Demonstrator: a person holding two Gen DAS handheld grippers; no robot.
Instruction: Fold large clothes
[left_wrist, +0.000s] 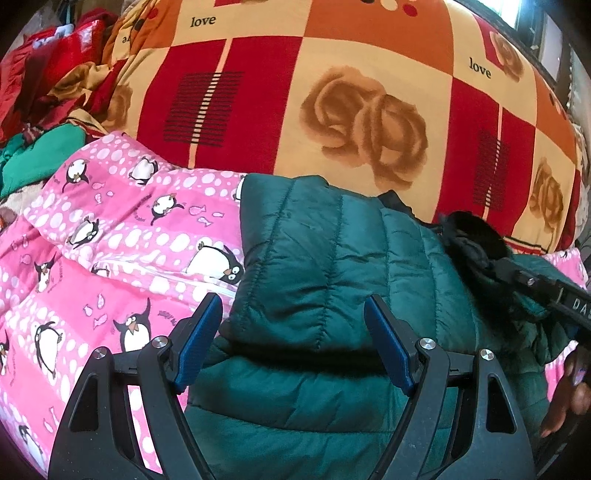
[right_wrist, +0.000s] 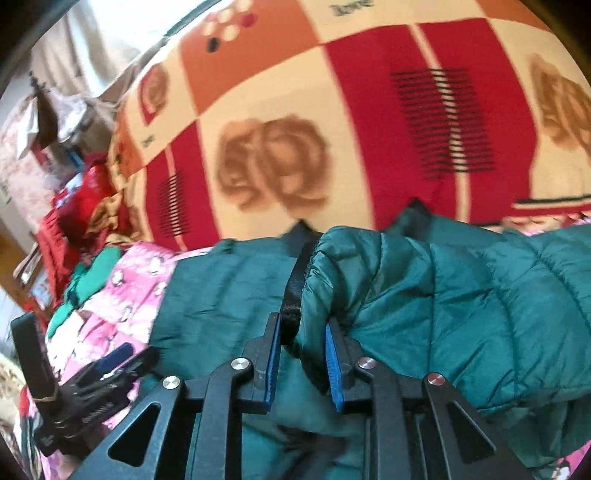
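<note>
Rose-patterned blanket (left_wrist: 332, 110) fills the bed behind a green puffer jacket (left_wrist: 332, 258), part-folded on a pink penguin quilt (left_wrist: 110, 240). Left gripper (left_wrist: 291, 332) hovers wide open over it; right gripper (right_wrist: 301, 354) pinches a jacket edge. Final folds remain; open blanket lies beyond the jacket.

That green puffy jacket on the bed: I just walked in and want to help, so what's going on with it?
A person with a handheld gripper in each hand is folding the green quilted jacket, which lies on a pink penguin quilt in front of a rose-patterned blanket. The right gripper has pinched a bunched fold of the jacket by its black trim. The left gripper hovers open over the jacket's left part, gripping nothing.
</note>
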